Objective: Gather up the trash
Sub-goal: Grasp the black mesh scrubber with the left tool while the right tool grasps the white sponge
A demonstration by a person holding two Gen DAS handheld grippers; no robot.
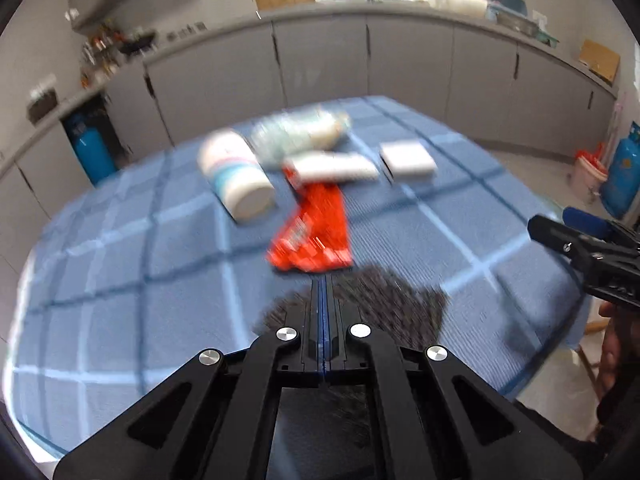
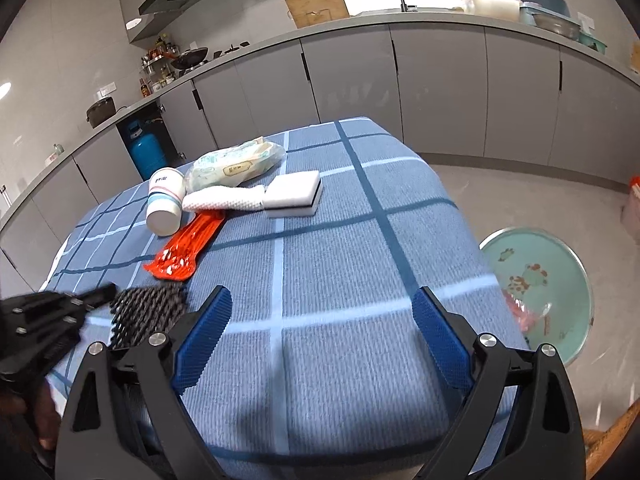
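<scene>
The basin (image 2: 536, 292) on the floor, lower right of the right view, already holds what looks like pinkish wrapping. On the checked tablecloth (image 2: 328, 280), a packet (image 2: 236, 164), sponge (image 2: 296, 194), cup (image 2: 164, 204) and red wrapper (image 2: 188, 250) remain.

The left gripper (image 1: 324, 300) is closed on a dark patterned scrap (image 2: 148, 312) at the frame's lower left. The right gripper (image 2: 322, 336) stands wide and empty. Nothing obstructs the basin.

No writing is coming through legibly in either view. The paper cup (image 2: 165, 205) is showing a small dark mark near its rim and the plastic packet (image 2: 236, 165) is carrying a tan label with print, but both are staying too small and blurred to read.
</scene>
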